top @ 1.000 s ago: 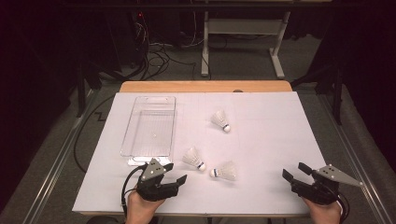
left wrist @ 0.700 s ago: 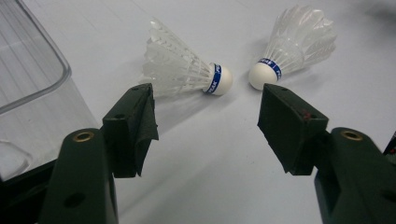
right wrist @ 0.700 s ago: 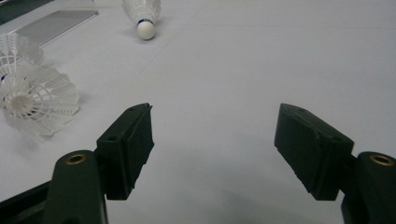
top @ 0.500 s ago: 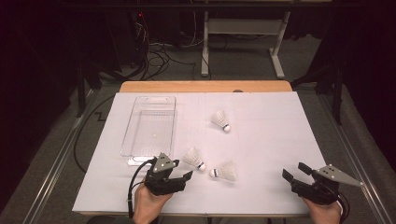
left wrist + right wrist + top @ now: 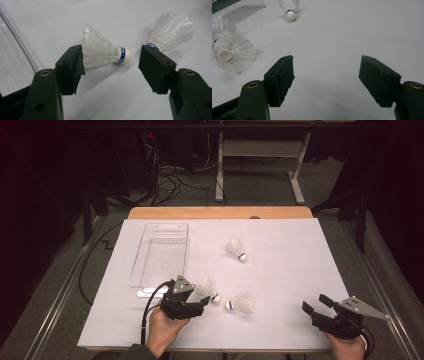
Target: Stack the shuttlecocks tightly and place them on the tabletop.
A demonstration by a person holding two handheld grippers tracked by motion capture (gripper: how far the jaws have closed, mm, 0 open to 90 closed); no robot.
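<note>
Three white feather shuttlecocks lie on the white table cover. The far one (image 5: 235,248) is near the middle. Two lie near the front: one (image 5: 206,288) with its cork pointing right, and one (image 5: 241,303) with its cork pointing left. My left gripper (image 5: 199,304) is open just in front of the nearer-left shuttlecock (image 5: 102,52). Its jaws stand either side of that shuttlecock without touching it, and the other shuttlecock (image 5: 172,31) lies beyond the right jaw. My right gripper (image 5: 315,303) is open at the front right with nothing between its jaws (image 5: 327,75).
A clear plastic tray (image 5: 160,252) sits at the left of the cover, its edge (image 5: 12,50) close to my left gripper. The right gripper view has a shuttlecock (image 5: 233,53) at its left and the far shuttlecock (image 5: 290,7) ahead. Bare cover lies ahead of the right gripper.
My left gripper has moved right and forward, up to the nearest shuttlecock. The right gripper has stayed still. The shuttlecocks have not moved.
</note>
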